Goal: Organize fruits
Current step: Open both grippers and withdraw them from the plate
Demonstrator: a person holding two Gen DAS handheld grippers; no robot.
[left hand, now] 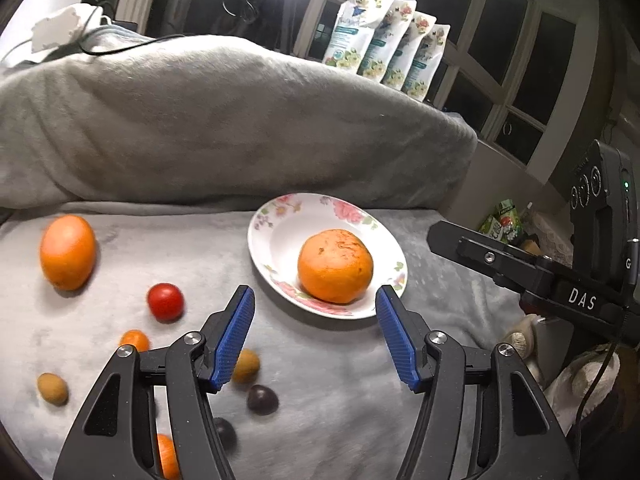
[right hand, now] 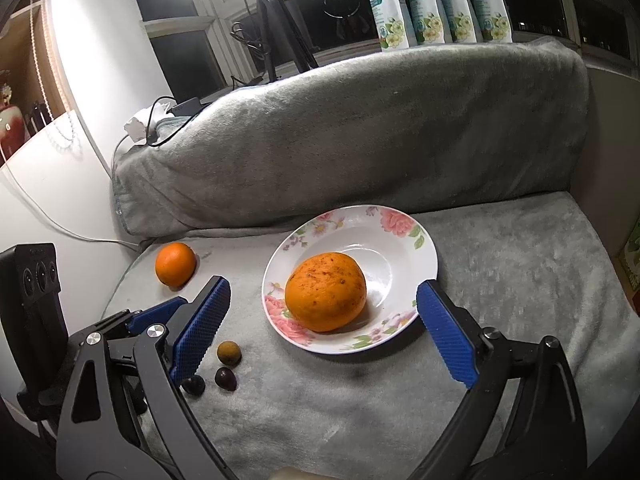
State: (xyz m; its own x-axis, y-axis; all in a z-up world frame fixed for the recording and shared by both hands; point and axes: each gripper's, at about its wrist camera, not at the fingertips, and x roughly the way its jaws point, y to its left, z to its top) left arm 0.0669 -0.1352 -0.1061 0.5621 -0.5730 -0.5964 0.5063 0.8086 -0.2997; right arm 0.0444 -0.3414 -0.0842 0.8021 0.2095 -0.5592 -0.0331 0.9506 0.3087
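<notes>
A big orange [left hand: 335,266] [right hand: 325,291] lies in a white flowered plate [left hand: 276,240] [right hand: 400,240] on the grey blanket. My left gripper [left hand: 315,300] is open and empty, just in front of the plate. My right gripper [right hand: 324,300] is open and empty, its jaws either side of the plate's near edge. Loose on the blanket to the left lie a second orange [left hand: 67,252] [right hand: 175,264], a red tomato [left hand: 165,301], a small orange fruit [left hand: 135,340], tan round fruits [left hand: 52,389] [right hand: 229,353] and dark plums [left hand: 262,399] [right hand: 225,378].
A rolled grey blanket [left hand: 224,120] [right hand: 360,136] rises behind the plate. Flowered pouches [left hand: 384,44] [right hand: 432,4] stand on the window sill. A tripod [right hand: 276,20] and cables stand at the back. The blanket's right edge drops off near the right gripper's body [left hand: 560,280].
</notes>
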